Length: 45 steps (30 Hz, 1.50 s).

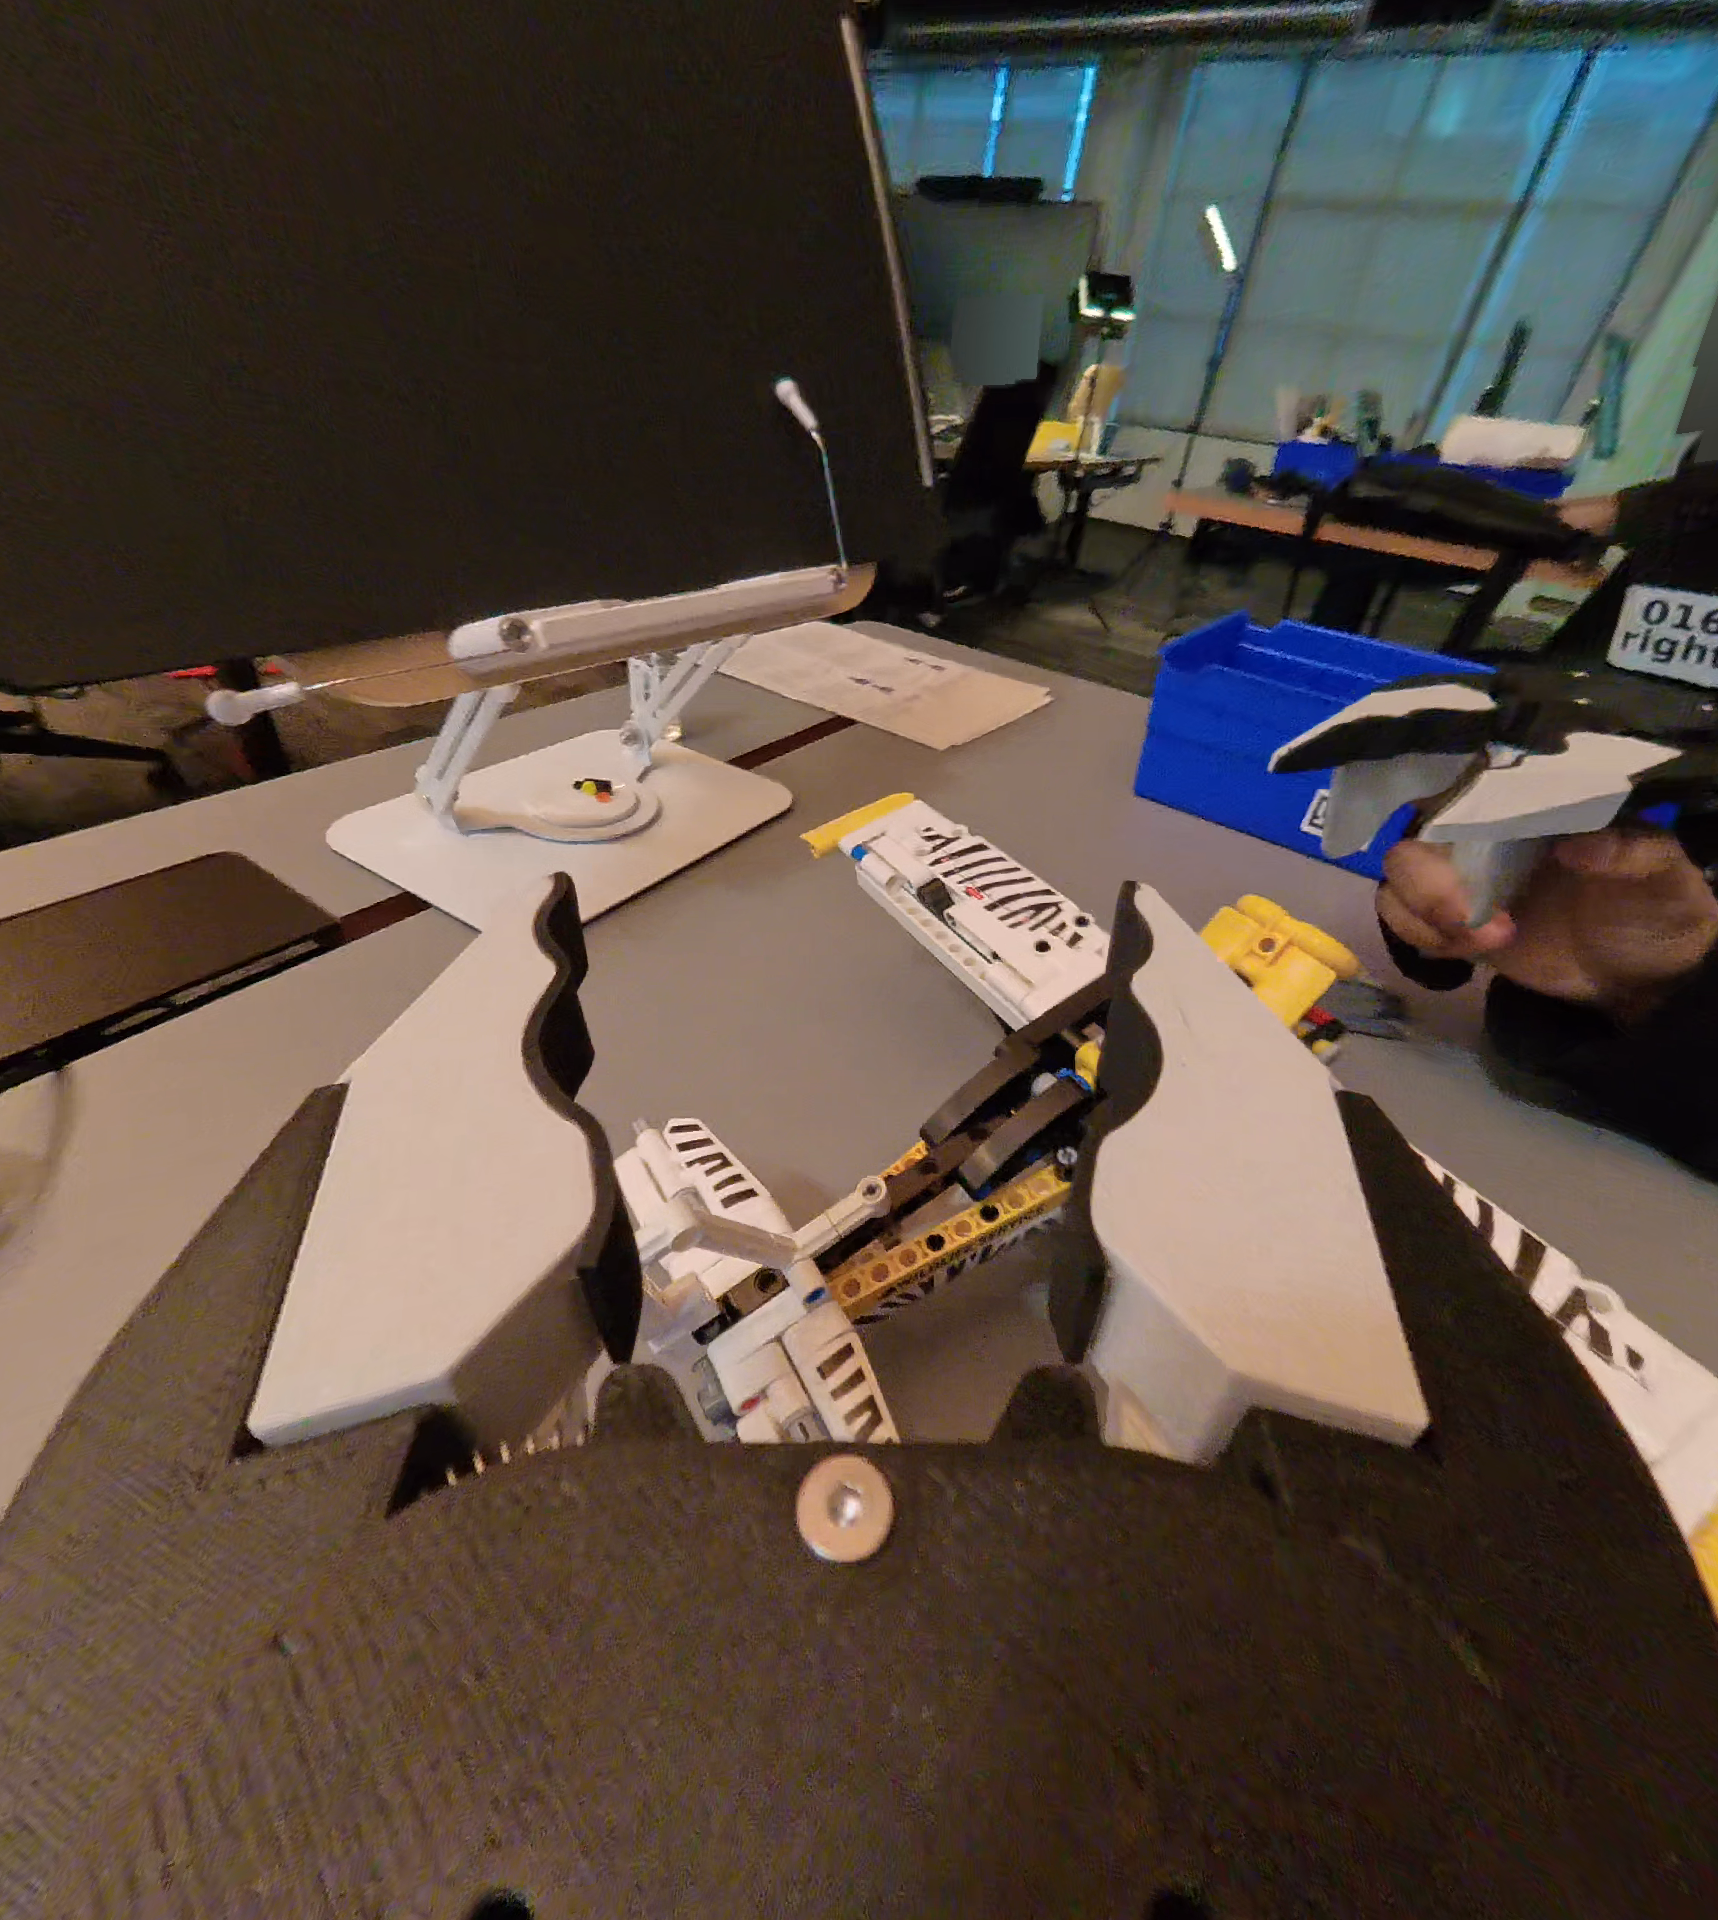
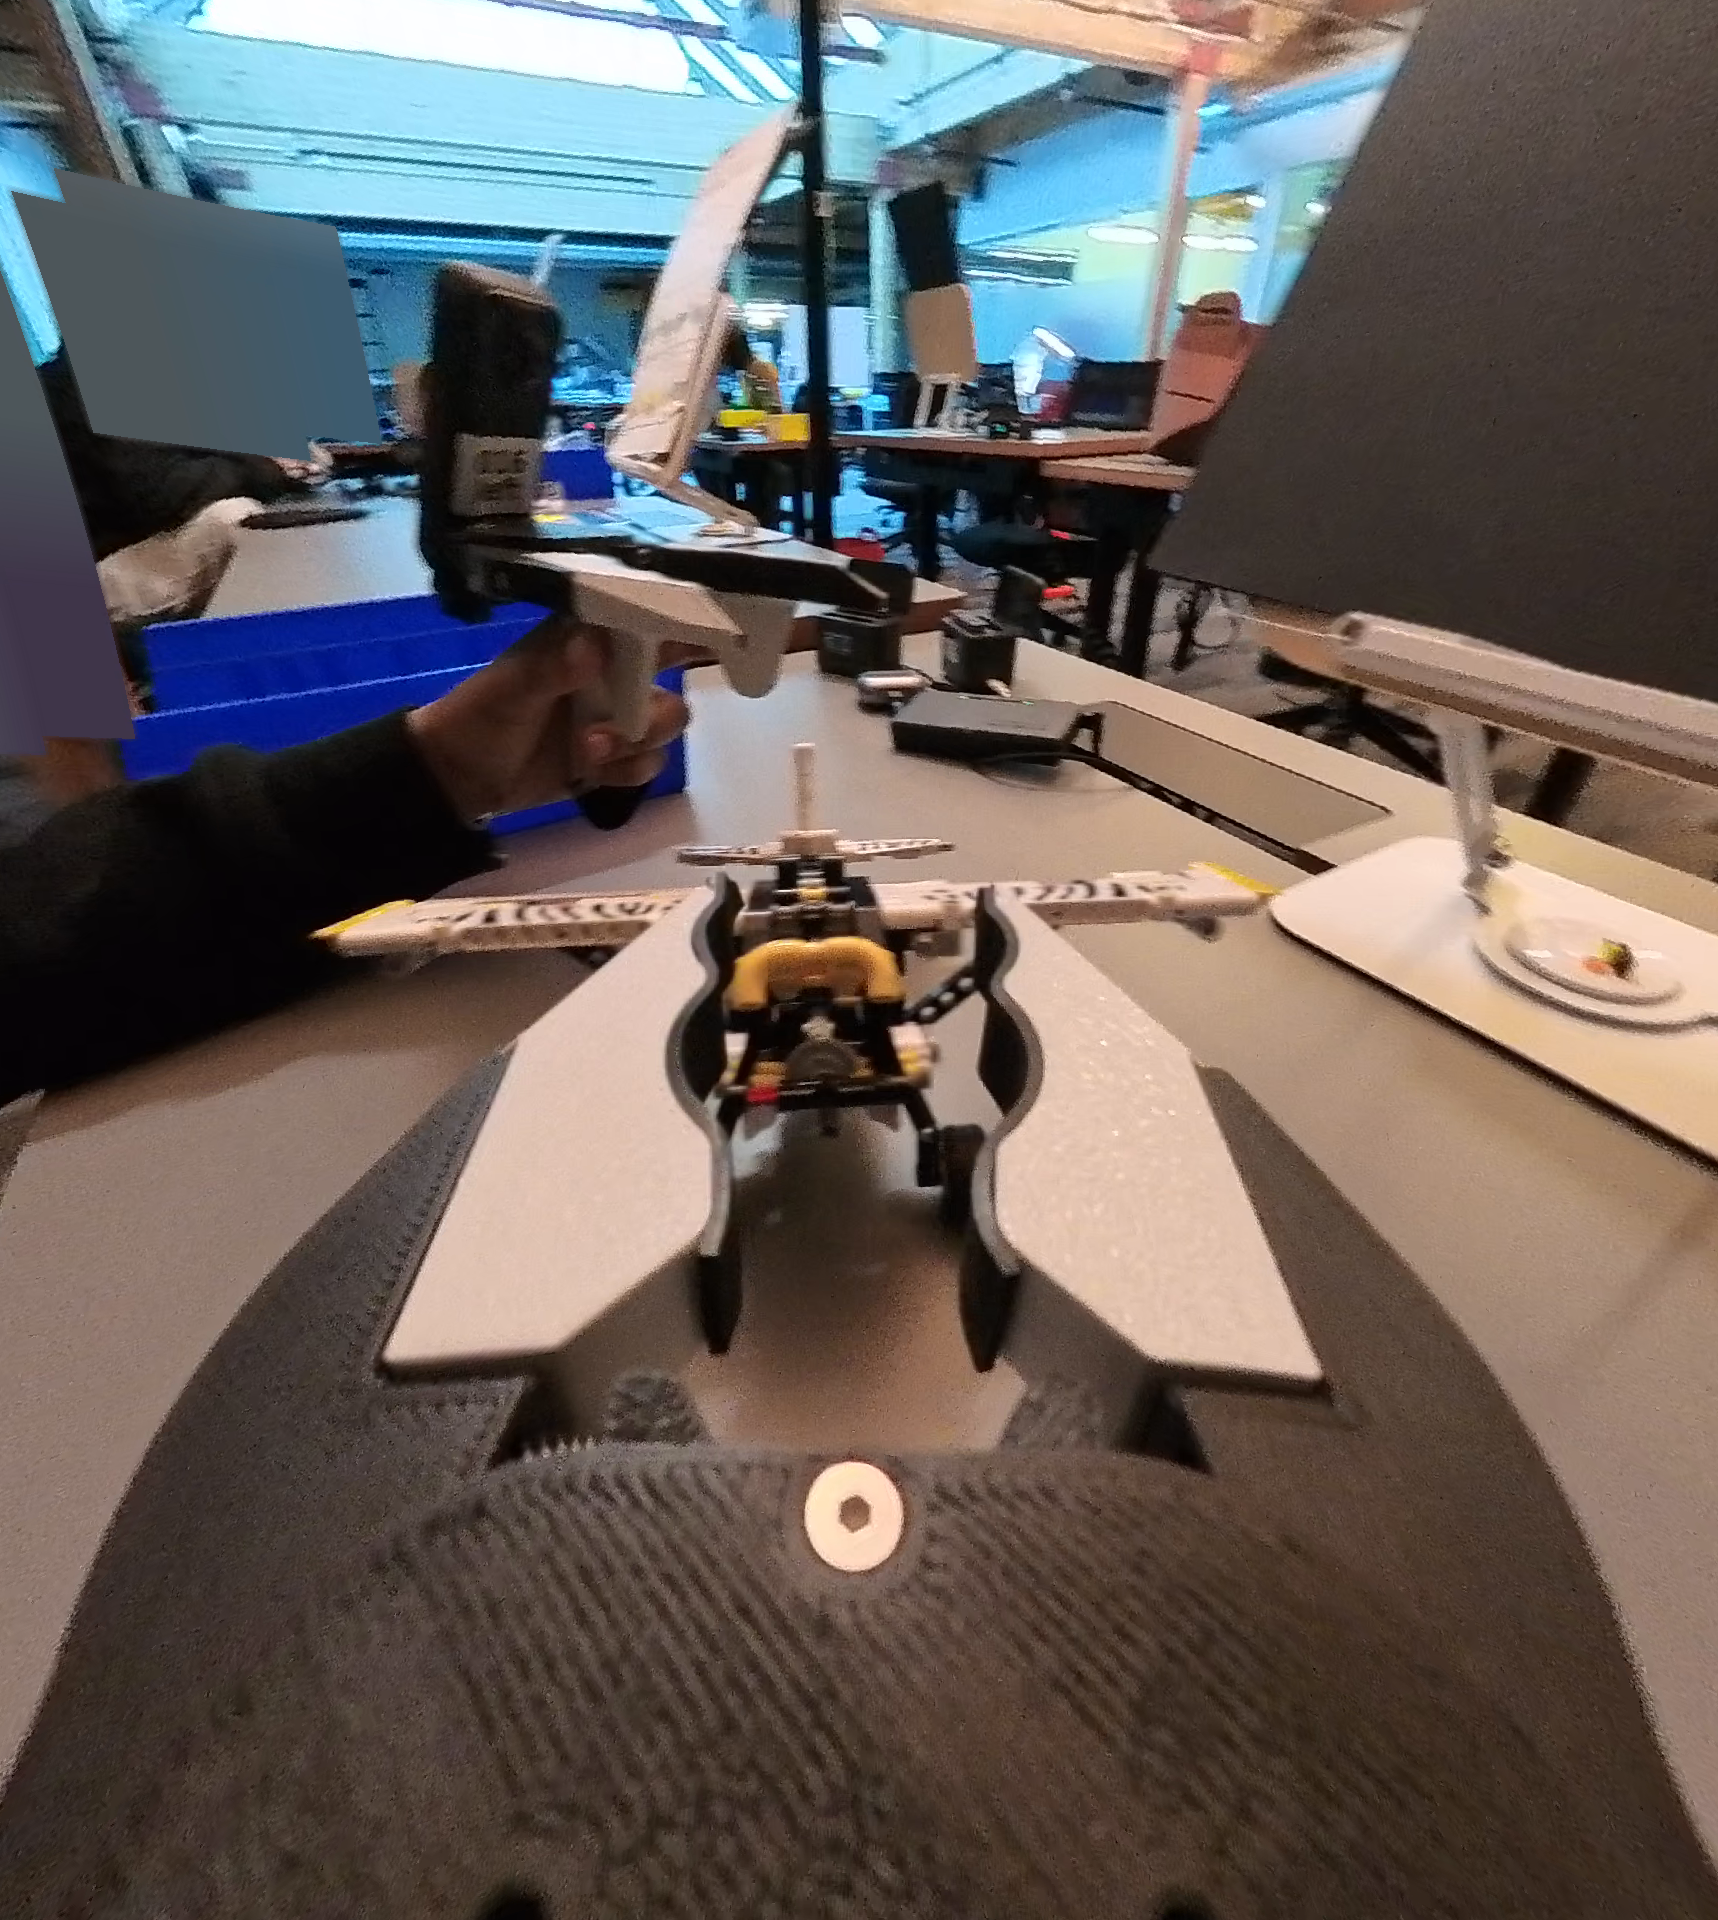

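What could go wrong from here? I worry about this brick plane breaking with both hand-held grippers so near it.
The left hand-held gripper stands open over the plane's tail, where thin grey rods could pop off if squeezed. A black chain hangs beside the right hand-held gripper and might snag on its finger. One wing tip reaches near the white stand base; turning the plane could knock it.

Tongs (image 1: 839,935): grey fingers, wavy black pads, black body; black sleeve (image 2: 159,894).
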Motion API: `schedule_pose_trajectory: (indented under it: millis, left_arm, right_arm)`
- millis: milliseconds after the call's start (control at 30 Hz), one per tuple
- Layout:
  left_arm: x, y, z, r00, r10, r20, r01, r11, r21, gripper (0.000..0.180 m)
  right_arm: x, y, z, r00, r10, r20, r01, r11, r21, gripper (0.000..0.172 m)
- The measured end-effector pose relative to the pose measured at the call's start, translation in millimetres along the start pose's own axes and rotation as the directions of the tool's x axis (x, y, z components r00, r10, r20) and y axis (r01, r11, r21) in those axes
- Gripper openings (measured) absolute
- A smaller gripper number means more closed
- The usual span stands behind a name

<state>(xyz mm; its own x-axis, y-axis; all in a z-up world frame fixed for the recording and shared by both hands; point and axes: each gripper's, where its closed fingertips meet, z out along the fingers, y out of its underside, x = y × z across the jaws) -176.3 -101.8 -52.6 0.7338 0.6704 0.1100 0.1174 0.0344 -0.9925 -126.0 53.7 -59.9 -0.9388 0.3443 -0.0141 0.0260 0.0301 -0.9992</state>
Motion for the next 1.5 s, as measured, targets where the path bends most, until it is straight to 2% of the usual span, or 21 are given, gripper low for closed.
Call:
schedule_pose_trajectory:
  millis: [100, 233, 300, 400, 467, 567, 633, 733, 833, 967, 1067, 1133, 1200, 1300, 1333, 1400, 1500]
  left_arm:
    - [7, 2, -5, 0.997, 0.07, -0.035, -0.07, 0.997, 0.014, 0.076]
    - [11, 8, -4, 0.995, 0.081, -0.066, -0.082, 0.997, -0.006, 0.071]
    - [16, 15, -2, 0.992, 0.068, -0.105, -0.073, 0.996, -0.052, 0.072]
    - [21, 27, 3, 0.989, 0.064, -0.131, -0.08, 0.989, -0.12, 0.082]
    - [26, 33, 5, 0.986, 0.055, -0.158, -0.079, 0.985, -0.152, 0.086]
    - [32, 38, 7, 0.982, 0.023, -0.187, -0.058, 0.982, -0.182, 0.084]
    - [35, 42, 9, 0.979, 0.006, -0.206, -0.049, 0.978, -0.204, 0.08]
    - [41, 50, 11, 0.972, -0.018, -0.232, -0.042, 0.967, -0.252, 0.079]
    - [51, 60, 13, 0.962, -0.033, -0.272, -0.054, 0.95, -0.306, 0.077]
    - [58, 74, 16, 0.955, -0.031, -0.294, -0.083, 0.926, -0.369, 0.078]
    - [67, 74, 16, 0.942, -0.048, -0.333, -0.085, 0.924, -0.373, 0.066]
    - [69, 74, 15, 0.943, -0.039, -0.329, -0.097, 0.917, -0.387, 0.066]
    - [78, 68, 10, 0.926, -0.048, -0.375, -0.104, 0.921, -0.375, 0.05]
    - [82, 68, 8, 0.924, -0.036, -0.381, -0.126, 0.911, -0.393, 0.052]
    - [92, 68, 6, 0.902, -0.049, -0.428, -0.136, 0.91, -0.392, 0.035]
    - [101, 65, 11, 0.894, -0.054, -0.446, -0.132, 0.918, -0.375, 0.044]
    - [103, 64, 11, 0.903, 0.011, -0.43, -0.192, 0.904, -0.381, 0.051]
  right_arm:
    - [-18, 6, 0, 0.997, -0.067, 0.039, 0.067, 0.998, -0.005, 0.059]
    - [-19, 28, 6, 0.994, -0.11, 0.0, 0.11, 0.989, -0.097, 0.073]
    - [-15, 37, 10, 0.999, -0.045, -0.026, 0.042, 0.991, -0.129, 0.081]
    - [-15, 37, 12, 0.98, 0.192, -0.042, -0.195, 0.979, -0.06, 0.087]
    - [-16, 36, 9, 0.944, 0.326, -0.042, -0.326, 0.945, 0.005, 0.083]
    - [-17, 47, 5, 0.894, 0.441, -0.083, -0.44, 0.898, 0.031, 0.071]
    - [-19, 54, 5, 0.871, 0.48, -0.105, -0.48, 0.877, 0.027, 0.057]
    - [-23, 61, 9, 0.833, 0.541, -0.114, -0.543, 0.84, 0.02, 0.056]
    - [-24, 64, 14, 0.798, 0.598, -0.083, -0.599, 0.801, 0.006, 0.037]
    - [-19, 66, 17, 0.747, 0.663, -0.048, -0.664, 0.748, 0.008, 0.027]
    - [-11, 66, 19, 0.707, 0.706, -0.04, -0.706, 0.708, 0.015, 0.019]
    - [-10, 66, 20, 0.696, 0.718, -0.027, -0.718, 0.696, -0.008, 0.019]
    - [-10, 65, 23, 0.695, 0.719, -0.015, -0.719, 0.694, -0.037, 0.018]
    - [-10, 64, 31, 0.684, 0.729, 0.025, -0.724, 0.684, -0.091, 0.017]
    - [-9, 64, 34, 0.669, 0.742, 0.042, -0.735, 0.669, -0.111, 0.017]
    - [-8, 63, 41, 0.635, 0.769, 0.071, -0.755, 0.638, -0.154, 0.016]
    - [-6, 63, 48, 0.607, 0.79, 0.084, -0.767, 0.61, -0.197, 0.016]
